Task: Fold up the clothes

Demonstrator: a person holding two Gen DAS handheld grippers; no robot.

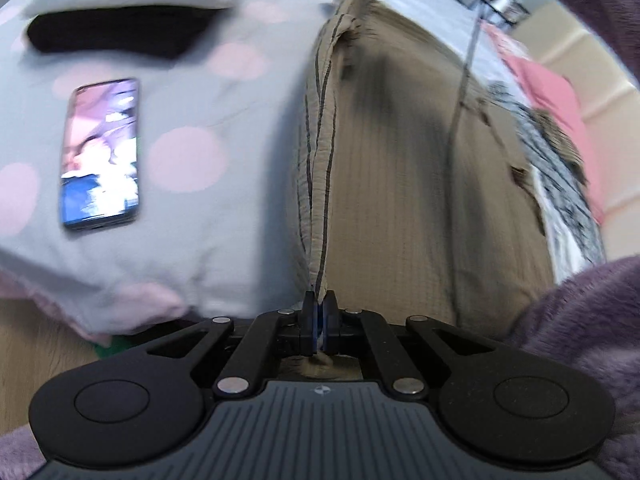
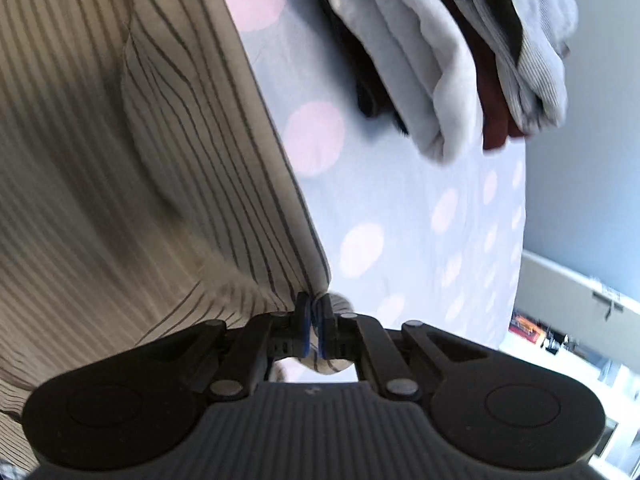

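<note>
Left gripper (image 1: 319, 300): clamped on an edge of the striped beige garment (image 1: 400, 184), lifted above the bed.
Right gripper (image 2: 316, 308): pinching another corner of the same garment.
Left view only: phone (image 1: 102, 152), purple sleeve (image 1: 580, 320).
Right view only: folded stack (image 2: 460, 60), room's wall.
Surface: grey sheet with pink dots (image 2: 380, 200).

1. Soft, even daylight is filling both views; the spotted bedsheet (image 2: 400, 200) is reading pale and bright.
2. Motion blur is smearing the phone (image 1: 102, 154) and the striped garment (image 1: 400, 200) in the left wrist view.
3. A dim shadow is lying across the garment's upper part there.
4. Fisheye distortion is bending the edges, and the corners are going dark.
5. The folded pile (image 2: 460, 60) is looking soft and slightly blurred.
6. The black claw bodies are staying sharp in the foreground.
</note>
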